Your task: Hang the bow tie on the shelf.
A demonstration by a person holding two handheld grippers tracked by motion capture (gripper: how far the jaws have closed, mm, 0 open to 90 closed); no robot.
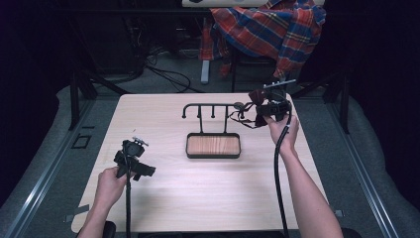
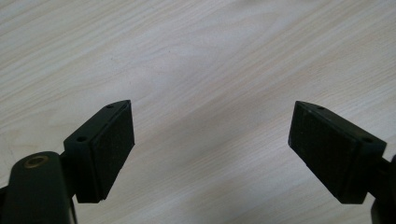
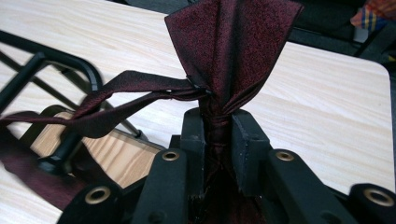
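Beside the right end of the rack [image 1: 210, 110]: right hand-held gripper [image 3: 218, 122] pinching dark red bow tie [image 3: 229, 42], strap trailing toward rack; left hand-held gripper [image 2: 211, 140] spread, empty, well apart over tabletop [image 1: 198, 188].

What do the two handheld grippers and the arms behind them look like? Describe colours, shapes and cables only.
Both are black. The left gripper has two wedge-shaped jaws with flat textured pads, screw holes and a brass-coloured insert. The right gripper has blocky black jaws and links with brass-ringed holes. In the high view a black cable trails from each, and a small grey plate sits on top. The forearms are bare, with no sleeves.
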